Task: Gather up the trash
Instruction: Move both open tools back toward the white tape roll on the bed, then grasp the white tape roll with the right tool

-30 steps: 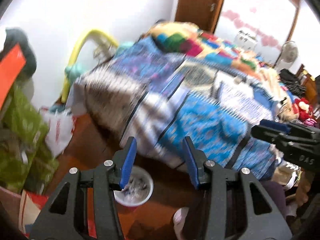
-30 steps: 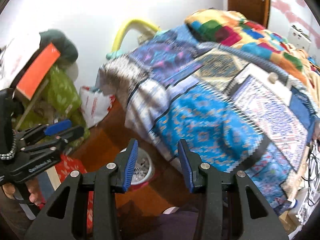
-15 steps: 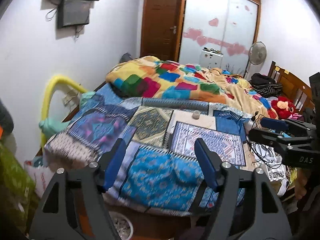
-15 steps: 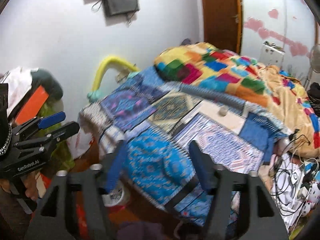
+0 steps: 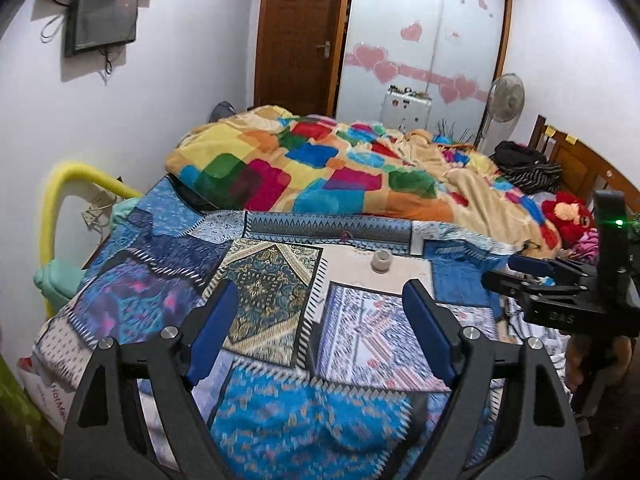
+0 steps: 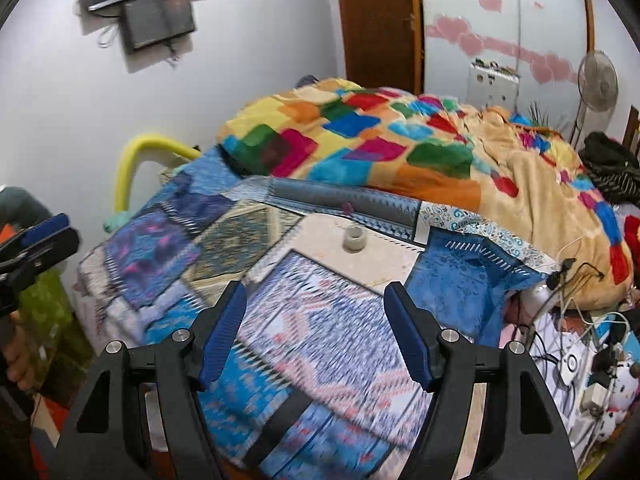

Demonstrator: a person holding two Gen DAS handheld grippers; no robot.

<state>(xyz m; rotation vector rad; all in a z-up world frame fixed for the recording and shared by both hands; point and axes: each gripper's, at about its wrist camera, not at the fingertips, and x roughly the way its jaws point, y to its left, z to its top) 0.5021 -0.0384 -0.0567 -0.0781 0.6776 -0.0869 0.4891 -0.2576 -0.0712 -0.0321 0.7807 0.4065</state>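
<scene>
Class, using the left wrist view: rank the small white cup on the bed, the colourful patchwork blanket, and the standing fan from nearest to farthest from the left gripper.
Measured from the left gripper:
1. Small white cup, just ahead on the bedspread, slightly right of centre.
2. Patchwork blanket, heaped across the middle of the bed beyond the cup.
3. Standing fan, far right, by the wardrobe.

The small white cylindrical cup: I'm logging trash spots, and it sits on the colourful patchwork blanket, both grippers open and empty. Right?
Not quite. The small white cylindrical cup stands on the pale panel of the blue patterned bedspread, short of the colourful patchwork blanket, as the left wrist view shows. Both the left gripper and right gripper are open and empty.
</scene>
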